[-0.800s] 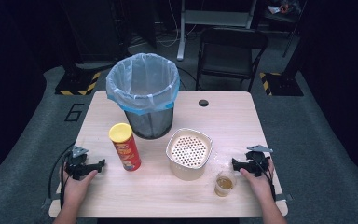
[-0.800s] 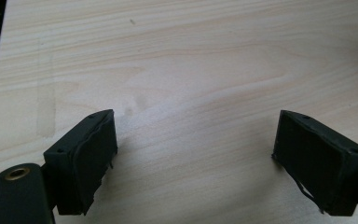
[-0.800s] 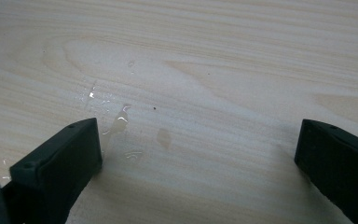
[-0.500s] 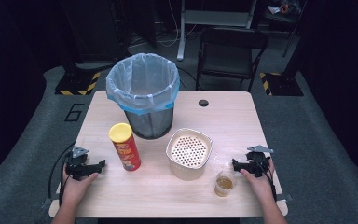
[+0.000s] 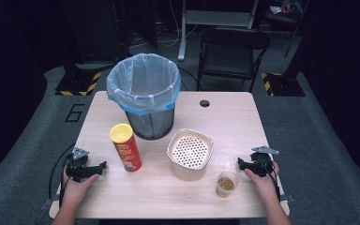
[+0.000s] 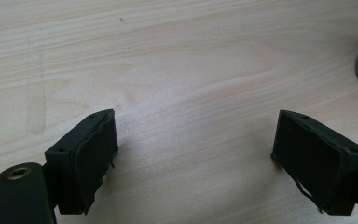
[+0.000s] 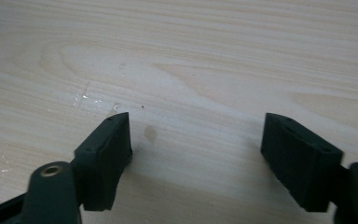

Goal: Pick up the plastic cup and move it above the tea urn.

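Both tongs, left gripper (image 5: 90, 169) and right gripper (image 5: 246, 164), I am resting released on the table (image 5: 159, 199), flanking chips can (image 5: 126, 147) and cup (image 5: 226, 183).

A dim lab: a lone table (image 5: 243, 117) on grey carpet (image 5: 323, 140), hazard-striped stand bases (image 5: 77, 89) behind.

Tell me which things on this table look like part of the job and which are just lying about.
Likely in the job: clear plastic cup of amber liquid, red chip can with yellow lid, cream perforated strainer bowl, grey bin with blue liner.

Lying about: black folding chair, round cable hole.
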A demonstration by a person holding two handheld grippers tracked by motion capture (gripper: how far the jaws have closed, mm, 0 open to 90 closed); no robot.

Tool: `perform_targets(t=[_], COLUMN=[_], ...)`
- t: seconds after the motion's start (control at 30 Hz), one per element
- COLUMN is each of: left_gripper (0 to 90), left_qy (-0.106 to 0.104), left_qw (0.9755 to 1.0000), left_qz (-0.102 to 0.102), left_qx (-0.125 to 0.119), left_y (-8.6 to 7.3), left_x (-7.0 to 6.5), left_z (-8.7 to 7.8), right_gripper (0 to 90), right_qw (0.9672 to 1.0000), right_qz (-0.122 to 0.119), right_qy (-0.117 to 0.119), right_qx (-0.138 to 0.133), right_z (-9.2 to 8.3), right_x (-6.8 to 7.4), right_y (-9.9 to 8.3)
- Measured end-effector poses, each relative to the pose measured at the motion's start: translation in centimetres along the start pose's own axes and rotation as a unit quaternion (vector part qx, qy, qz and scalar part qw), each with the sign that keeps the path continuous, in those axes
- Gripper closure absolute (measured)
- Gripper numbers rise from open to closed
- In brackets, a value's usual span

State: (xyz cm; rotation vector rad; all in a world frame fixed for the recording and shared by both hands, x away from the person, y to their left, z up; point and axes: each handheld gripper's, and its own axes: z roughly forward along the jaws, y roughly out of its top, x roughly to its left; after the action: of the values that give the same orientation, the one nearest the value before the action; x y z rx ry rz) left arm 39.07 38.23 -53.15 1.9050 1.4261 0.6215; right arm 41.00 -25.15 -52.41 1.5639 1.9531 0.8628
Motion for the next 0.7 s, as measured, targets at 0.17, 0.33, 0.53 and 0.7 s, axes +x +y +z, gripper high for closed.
perform_targets(t=[0.17,0.33,0.53,0.7], left_gripper=[13.4,13.4,13.4,13.4], left_qy=[0.001,0.001,0.002,0.000], left_qw=[1.0000,1.0000,1.0000,1.0000], left_qz=[0.000,0.001,0.001,0.002], left_qx=[-0.002,-0.002,-0.001,0.007], left_y=[0.0,0.0,0.0,0.0], left_x=[0.0,-0.1,-0.1,-0.1], left_z=[0.0,0.0,0.0,-0.1], right_gripper=[51.3,54.1,66.2,68.9], right_qw=[0.9998,0.9986,0.9920,0.9859], right_qz=[0.009,-0.007,-0.049,-0.066], right_qy=[0.020,0.048,0.110,0.150], right_qx=[-0.001,-0.020,-0.037,-0.034], right_z=[-1.8,-4.1,-6.3,-6.9], right_x=[-0.2,1.0,3.2,5.3], right_y=[0.9,3.1,6.8,9.2])
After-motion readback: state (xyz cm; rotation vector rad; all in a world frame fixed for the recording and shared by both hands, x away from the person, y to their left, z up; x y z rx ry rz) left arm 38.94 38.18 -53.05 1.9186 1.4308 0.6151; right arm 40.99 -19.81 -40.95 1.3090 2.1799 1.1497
